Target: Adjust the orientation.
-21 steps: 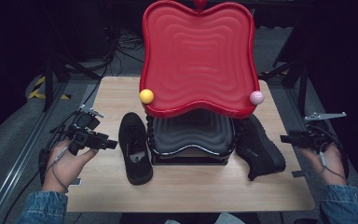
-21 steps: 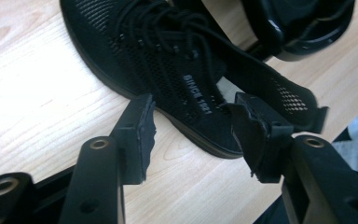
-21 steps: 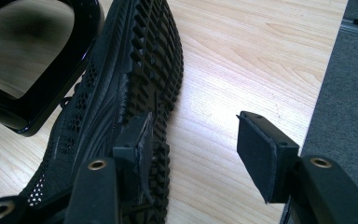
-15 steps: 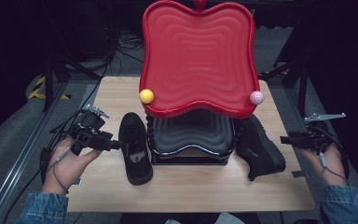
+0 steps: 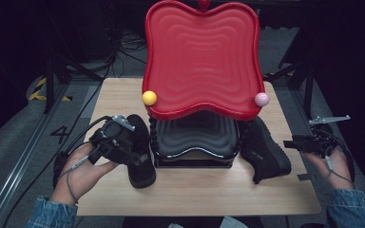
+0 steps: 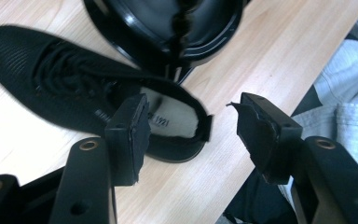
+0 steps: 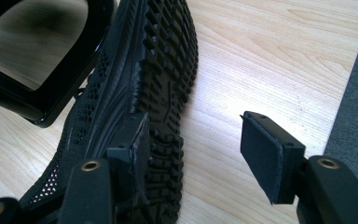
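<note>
Shoes are what both claws attend to here: a black knit shoe (image 5: 140,156) lies upright near the bench's (image 5: 123,95) front-left part, just left of the black stand (image 5: 195,142), and a second black shoe (image 5: 266,152) lies tipped on its side near the front-right, leaning against the stand's right side with its sole turned outward. The left gripper (image 5: 123,142), held in the person's left hand (image 5: 78,173), hovers over the left shoe's heel end; in the left gripper view its jaws are spread wide with nothing between them, the worn foam pads (image 6: 133,130) framing the shoe's heel opening and pale printed insole (image 6: 168,119), apart from the fabric. The right gripper (image 5: 297,142), in the right hand (image 5: 332,164), sits off the bench's right edge, level with the tipped shoe; its jaws are also released and wide, and in the right gripper view one pad overlaps the sole (image 7: 165,93), though I cannot tell whether it touches. That sole is black rubber with blocky, deep lugs; the upper is open mesh. The stand is glossy black plastic, ribbed, carrying a tilted red tray (image 5: 202,57) with rippled concentric ridges and a wavy outline. A yellow ball (image 5: 149,98) and a pink ball (image 5: 261,99) sit at its lower corners. The bench top is pale wood grain.
</note>
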A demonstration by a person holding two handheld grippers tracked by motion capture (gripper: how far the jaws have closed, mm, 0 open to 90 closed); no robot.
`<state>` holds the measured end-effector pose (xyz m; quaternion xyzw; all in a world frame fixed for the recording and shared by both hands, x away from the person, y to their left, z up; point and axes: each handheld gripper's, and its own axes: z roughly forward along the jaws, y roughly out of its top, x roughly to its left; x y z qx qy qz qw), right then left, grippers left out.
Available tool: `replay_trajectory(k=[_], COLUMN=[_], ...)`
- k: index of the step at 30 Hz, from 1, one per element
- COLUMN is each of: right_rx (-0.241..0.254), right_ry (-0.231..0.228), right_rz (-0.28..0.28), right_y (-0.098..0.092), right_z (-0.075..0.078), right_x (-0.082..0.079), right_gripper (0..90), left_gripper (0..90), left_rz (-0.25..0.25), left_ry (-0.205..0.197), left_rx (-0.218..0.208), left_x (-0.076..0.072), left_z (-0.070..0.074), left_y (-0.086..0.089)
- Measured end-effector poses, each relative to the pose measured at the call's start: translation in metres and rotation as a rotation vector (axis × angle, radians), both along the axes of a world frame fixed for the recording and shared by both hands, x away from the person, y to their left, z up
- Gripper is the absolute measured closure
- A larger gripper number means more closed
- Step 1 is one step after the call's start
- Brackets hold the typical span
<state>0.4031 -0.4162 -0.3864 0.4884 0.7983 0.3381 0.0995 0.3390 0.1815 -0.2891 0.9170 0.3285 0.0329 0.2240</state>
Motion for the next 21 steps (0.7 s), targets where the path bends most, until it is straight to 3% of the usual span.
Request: replay_trajectory(k=[2, 7, 11, 14, 17, 18, 21], right_rx=[0.000, 0.018, 0.019, 0.023, 0.036, 0.045, 0.048], right_ry=[-0.001, 0.002, -0.003, 0.002, 0.006, 0.004, 0.005], right_rz=[0.002, 0.019, 0.031, 0.034, 0.043, 0.047, 0.051], right_y=[0.000, 0.002, 0.005, 0.005, 0.005, 0.005, 0.007], right_z=[0.000, -0.001, -0.001, -0.001, -0.001, 0.000, 0.000], right_x=[0.001, 0.001, 0.001, 0.001, 0.001, 0.000, 0.000], right_gripper=[42.4, 41.0, 40.8, 40.0, 39.8, 39.9, 39.7], left_gripper=[44.4, 44.5, 44.7, 44.8, 44.6, 44.7, 45.1], left_rz=[-0.022, -0.039, -0.045, -0.040, -0.017, -0.010, 0.017], left_ry=[-0.011, 0.010, 0.066, 0.087, 0.121, 0.150, 0.171], left_rx=[0.017, 0.039, 0.039, 0.050, 0.030, 0.035, 0.038], left_x=[-0.002, -0.001, 0.006, 0.008, 0.012, 0.013, 0.018], left_z=[-0.002, -0.010, -0.027, -0.036, -0.049, -0.052, -0.065], left_y=[-0.007, -0.020, -0.028, -0.031, -0.030, -0.029, -0.027])
